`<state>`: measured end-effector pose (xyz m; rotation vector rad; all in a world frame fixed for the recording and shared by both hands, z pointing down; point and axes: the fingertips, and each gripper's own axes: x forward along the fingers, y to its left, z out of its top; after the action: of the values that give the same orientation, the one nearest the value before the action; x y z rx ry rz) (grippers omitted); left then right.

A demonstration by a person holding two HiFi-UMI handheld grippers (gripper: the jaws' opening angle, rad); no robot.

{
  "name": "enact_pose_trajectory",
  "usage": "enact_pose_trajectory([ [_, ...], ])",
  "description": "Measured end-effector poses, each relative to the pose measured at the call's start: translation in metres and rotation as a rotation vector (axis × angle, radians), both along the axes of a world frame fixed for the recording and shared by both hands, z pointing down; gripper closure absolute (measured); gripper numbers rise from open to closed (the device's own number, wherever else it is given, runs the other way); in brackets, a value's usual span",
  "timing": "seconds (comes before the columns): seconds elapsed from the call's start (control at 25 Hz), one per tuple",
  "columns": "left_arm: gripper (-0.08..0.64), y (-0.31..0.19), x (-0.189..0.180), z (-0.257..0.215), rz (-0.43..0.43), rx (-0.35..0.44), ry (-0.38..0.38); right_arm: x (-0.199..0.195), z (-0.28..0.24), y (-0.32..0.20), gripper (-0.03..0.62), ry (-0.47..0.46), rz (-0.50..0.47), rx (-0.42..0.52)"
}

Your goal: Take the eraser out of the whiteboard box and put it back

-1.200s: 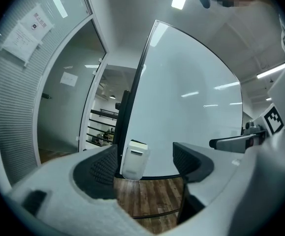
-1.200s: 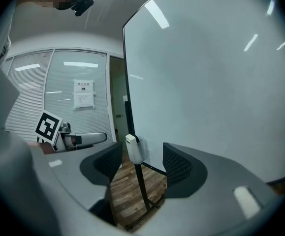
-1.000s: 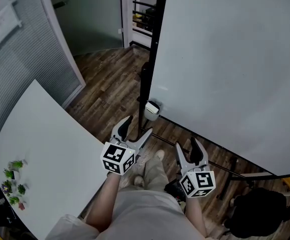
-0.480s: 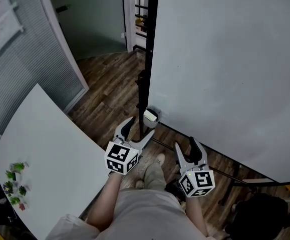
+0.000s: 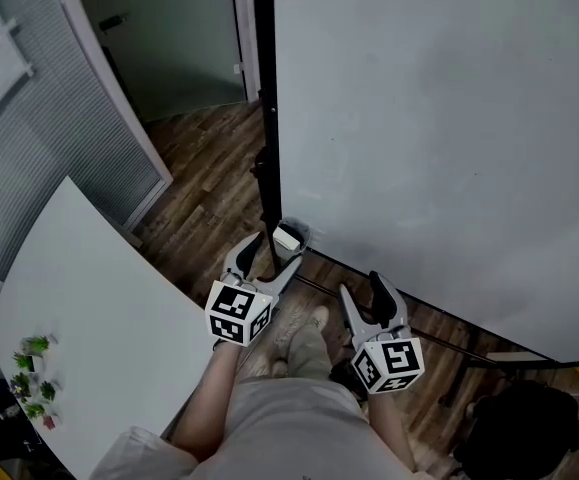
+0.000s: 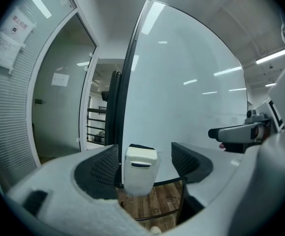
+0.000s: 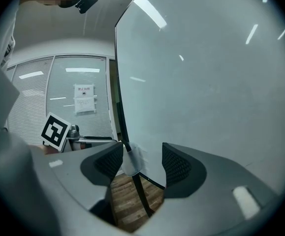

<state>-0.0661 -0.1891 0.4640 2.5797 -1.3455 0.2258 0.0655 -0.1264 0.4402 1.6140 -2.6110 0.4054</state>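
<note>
Both pairs of jaws are released; my left gripper (image 5: pixel 274 253) is near the whiteboard box (image 5: pixel 289 236), eraser not yet out.

Office setting: large whiteboard (image 5: pixel 439 138) standing on wood floor (image 5: pixel 209 158), blinds (image 5: pixel 59 158) covering glass partition, notice (image 7: pixel 83 99) hanging there, white table (image 5: pixel 99 318) sitting alongside.
</note>
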Motion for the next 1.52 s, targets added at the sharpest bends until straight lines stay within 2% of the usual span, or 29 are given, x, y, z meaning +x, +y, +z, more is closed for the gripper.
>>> enact_pose_trajectory([
  [1.04, 0.265, -0.031, 0.018, 0.026, 0.034, -0.028, -0.075, 0.012, 0.023, -0.020, 0.351, -0.001, 0.016, -0.055],
  [1.52, 0.295, -0.036, 0.017, 0.028, 0.005, -0.019, -0.108, 0.016, 0.027, -0.023, 0.354, -0.006, 0.017, -0.065],
])
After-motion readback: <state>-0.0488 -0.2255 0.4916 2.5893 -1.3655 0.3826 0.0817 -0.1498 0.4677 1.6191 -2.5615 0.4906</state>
